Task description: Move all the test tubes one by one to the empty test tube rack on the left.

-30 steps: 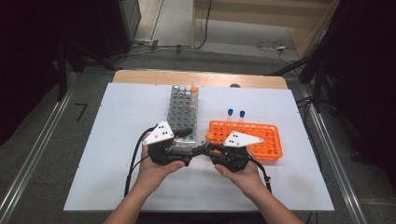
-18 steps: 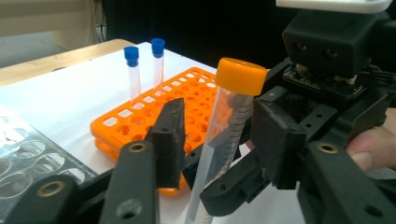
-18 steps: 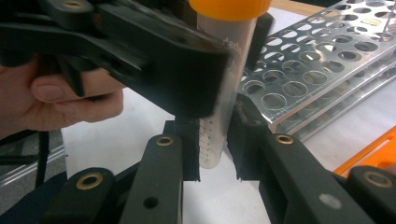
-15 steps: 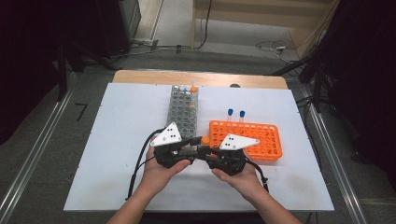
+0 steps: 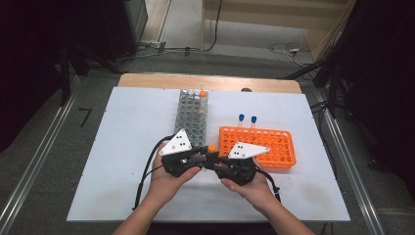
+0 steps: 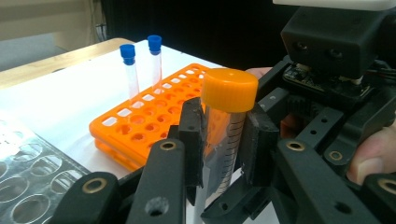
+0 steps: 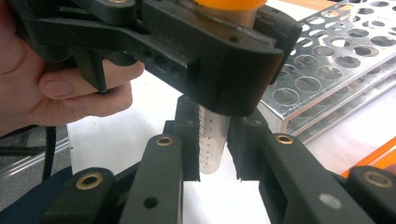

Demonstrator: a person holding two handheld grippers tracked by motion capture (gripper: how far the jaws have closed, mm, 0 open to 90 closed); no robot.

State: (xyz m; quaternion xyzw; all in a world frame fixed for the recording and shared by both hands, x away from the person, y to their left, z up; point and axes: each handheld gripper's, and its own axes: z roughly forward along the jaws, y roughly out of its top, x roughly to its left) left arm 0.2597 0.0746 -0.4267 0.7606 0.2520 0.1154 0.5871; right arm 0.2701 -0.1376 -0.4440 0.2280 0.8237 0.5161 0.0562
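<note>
A clear tube with an orange cap (image 5: 211, 148) stands upright between both grippers above the white table. My left gripper (image 6: 224, 140) is shut on the tube (image 6: 229, 88) just under its cap. From the opposite side my right gripper (image 7: 212, 144) is shut on the tube's lower end (image 7: 212, 140), below the left gripper's jaws. In the high view the left gripper (image 5: 208, 155) and right gripper (image 5: 214, 160) meet tip to tip at the table's front middle.
An orange rack (image 5: 274, 147) lies right of the grippers with two blue-capped tubes (image 5: 241, 119) at its far edge. A metal rack (image 5: 192, 117) stretches away behind them, with one orange-capped tube (image 5: 202, 93) at its far end.
The two grippers have drawn closer together. The left one moved right, and the right gripper's jaws now sit on the tube's lower end.
</note>
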